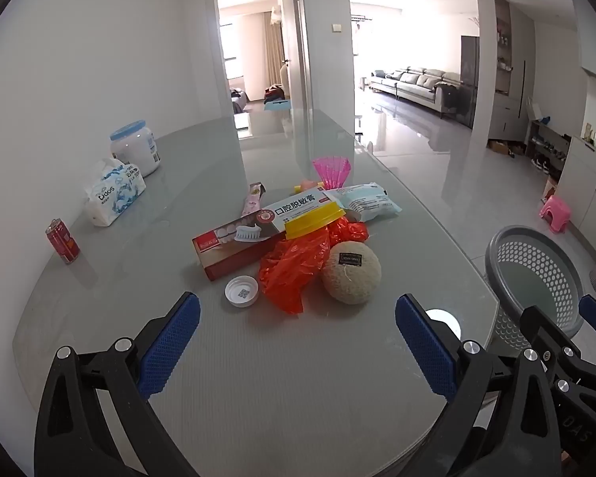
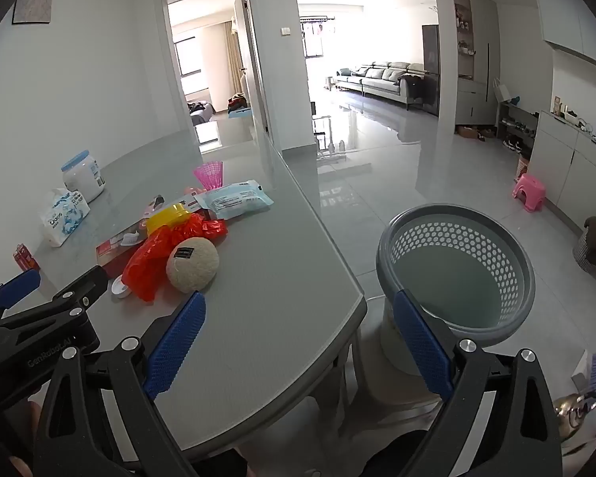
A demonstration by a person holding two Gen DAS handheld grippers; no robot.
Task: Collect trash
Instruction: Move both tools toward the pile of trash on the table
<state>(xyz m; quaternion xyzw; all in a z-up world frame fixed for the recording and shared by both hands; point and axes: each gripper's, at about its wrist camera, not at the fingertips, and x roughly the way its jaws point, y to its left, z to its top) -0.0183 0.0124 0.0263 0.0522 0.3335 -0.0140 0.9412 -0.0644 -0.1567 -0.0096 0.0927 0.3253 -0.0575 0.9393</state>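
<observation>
A pile of trash lies mid-table: an orange plastic bag (image 1: 298, 266), a round beige sponge ball (image 1: 351, 272), a toothpaste box (image 1: 258, 230), a yellow lid (image 1: 313, 220), a white cap (image 1: 241, 291), a light-blue wipes pack (image 1: 371, 198) and a pink shuttlecock (image 1: 331, 171). My left gripper (image 1: 298, 342) is open and empty just short of the pile. My right gripper (image 2: 298, 342) is open and empty at the table's right edge, with the grey perforated basket (image 2: 492, 318) beyond its right finger. The pile also shows in the right wrist view (image 2: 155, 262).
On the grey glass table (image 1: 258, 377), a red can (image 1: 62, 240), a tissue pack (image 1: 113, 194) and a white jar with a blue lid (image 1: 137, 149) stand along the left wall. A pink stool (image 2: 529, 190) and cabinets are on the floor to the right.
</observation>
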